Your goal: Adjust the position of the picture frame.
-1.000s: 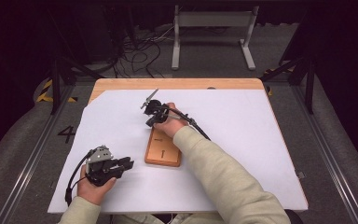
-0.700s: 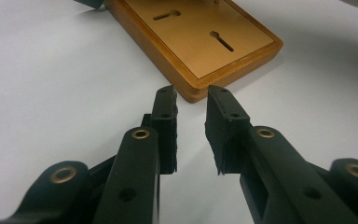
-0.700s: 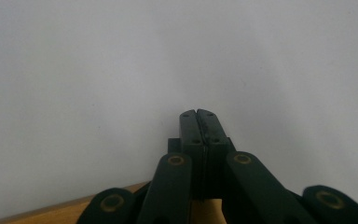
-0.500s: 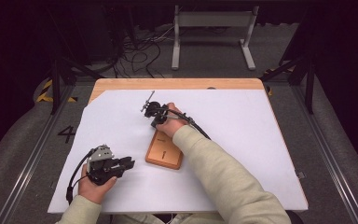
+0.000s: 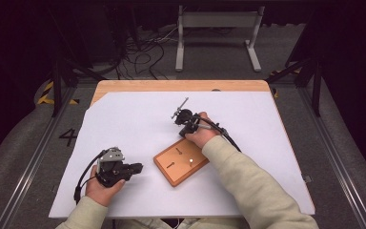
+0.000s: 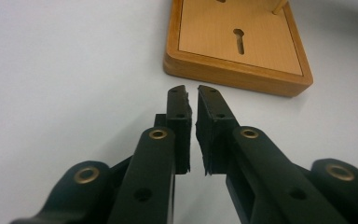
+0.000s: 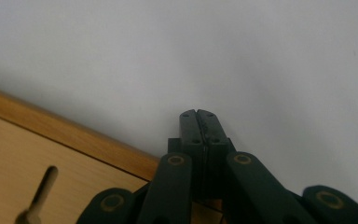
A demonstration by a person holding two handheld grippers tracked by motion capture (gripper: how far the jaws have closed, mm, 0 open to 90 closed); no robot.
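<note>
A small wooden board (image 5: 180, 162) with two keyhole slots and a short peg (image 5: 189, 161) lies askew on the white sheet (image 5: 138, 119). My left gripper (image 5: 137, 168) rests to the board's left and points at it. Its jaws have just been closing; a thin gap stays between the pads, with nothing in it. The left gripper view puts the gripper (image 6: 191, 91) just short of the board's edge (image 6: 223, 42). My right gripper (image 5: 187, 129) is at the board's far corner, shut and empty. In its own view the gripper (image 7: 197, 113) points out over the sheet, past the board (image 7: 18, 158).
The white sheet covers a wooden table (image 5: 171, 86). Its right and far parts are bare. On the floor beyond the table are cables (image 5: 143, 52) and a metal stand (image 5: 217, 28).
The right hand and its gripper have moved to the right. The board has turned from upright to slanted and shifted right and nearer. The left gripper's jaws look narrower.
</note>
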